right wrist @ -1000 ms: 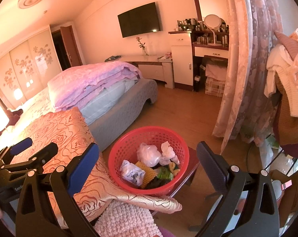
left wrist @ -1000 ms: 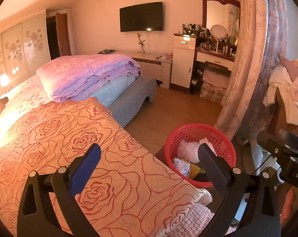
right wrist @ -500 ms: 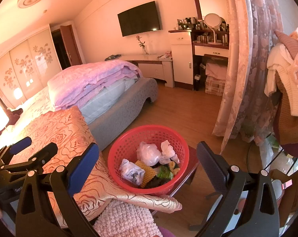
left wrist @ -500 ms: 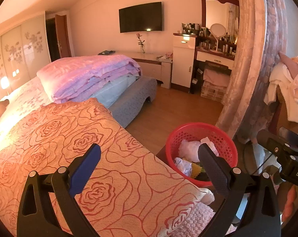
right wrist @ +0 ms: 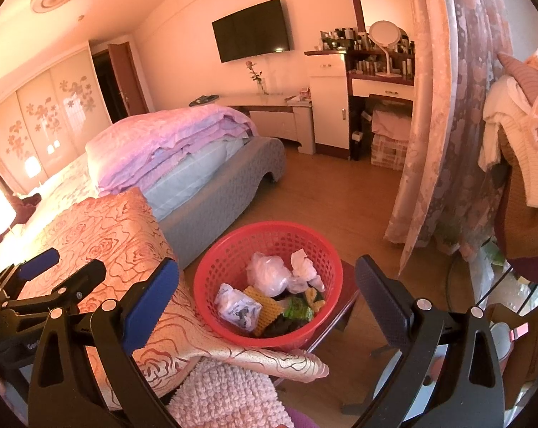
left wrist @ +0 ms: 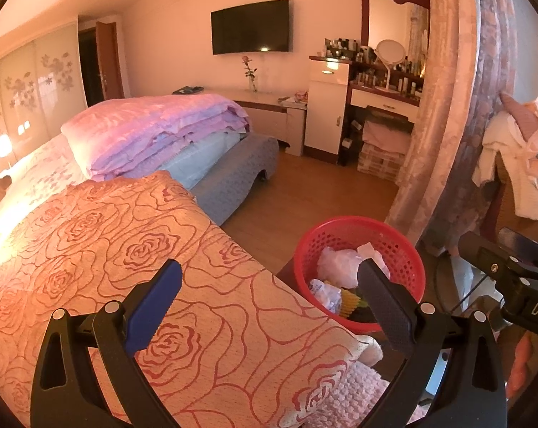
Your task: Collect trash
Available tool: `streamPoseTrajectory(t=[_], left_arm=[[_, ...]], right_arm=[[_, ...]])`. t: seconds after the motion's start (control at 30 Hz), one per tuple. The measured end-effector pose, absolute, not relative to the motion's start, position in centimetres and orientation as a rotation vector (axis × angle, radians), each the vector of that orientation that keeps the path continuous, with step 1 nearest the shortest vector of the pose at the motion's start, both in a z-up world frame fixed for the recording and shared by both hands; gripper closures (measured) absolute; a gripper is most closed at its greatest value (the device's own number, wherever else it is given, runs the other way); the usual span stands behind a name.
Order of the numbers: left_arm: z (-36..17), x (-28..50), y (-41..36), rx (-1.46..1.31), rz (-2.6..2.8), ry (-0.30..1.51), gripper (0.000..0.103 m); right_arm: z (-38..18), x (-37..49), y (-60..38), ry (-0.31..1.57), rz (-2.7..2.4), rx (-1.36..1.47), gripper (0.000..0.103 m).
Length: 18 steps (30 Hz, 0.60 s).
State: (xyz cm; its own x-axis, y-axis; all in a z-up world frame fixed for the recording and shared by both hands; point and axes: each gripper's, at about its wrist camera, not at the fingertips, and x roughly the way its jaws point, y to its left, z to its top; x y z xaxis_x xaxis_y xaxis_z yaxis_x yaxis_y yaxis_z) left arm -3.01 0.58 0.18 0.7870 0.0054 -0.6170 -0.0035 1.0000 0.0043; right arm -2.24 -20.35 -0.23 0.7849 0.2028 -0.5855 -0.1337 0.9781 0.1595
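A red mesh basket [right wrist: 211, 264] stands on a dark red stool beside the bed and holds several pieces of trash: a crumpled clear bag [right wrist: 267, 274], white tissue [right wrist: 302, 269], a printed wrapper [right wrist: 237, 305] and a green packet [right wrist: 297, 308]. My right gripper [right wrist: 267, 296] hovers just above and in front of the basket, open, with nothing between its fingers. My left gripper [left wrist: 269, 299] is open over the rose-patterned bedspread [left wrist: 90, 249], and the basket [left wrist: 404, 249] lies behind its right finger. The left gripper [right wrist: 55, 267] also shows at the left of the right wrist view.
A bed with folded pink quilts [left wrist: 154, 132] fills the left. A floral curtain [right wrist: 447, 107] hangs to the right of the basket, and clothes [right wrist: 518, 142] are draped over a chair. A dresser with cosmetics [left wrist: 375, 82] and a wall television stand at the back. Wooden floor [right wrist: 322, 196] lies between.
Both views have shifted only slightly; the basket sits a little further right in the left wrist view. Both grippers stay open and empty.
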Motion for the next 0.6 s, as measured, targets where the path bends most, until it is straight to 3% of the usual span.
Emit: streamPoseTrajectory(t=[0.43, 0.6], left_arm=[[0.2, -2.9, 1.1, -0.008, 0.000, 0.677, 0.008], [1.4, -4.2, 5.1, -0.049, 0.093, 0.643, 0.008]], right_arm=[[-1.1, -2.8, -20.0, 0.661, 0.167, 0.109, 0.007], [-1.9, -2.4, -18.9, 0.691, 0.181, 0.080, 0.007]])
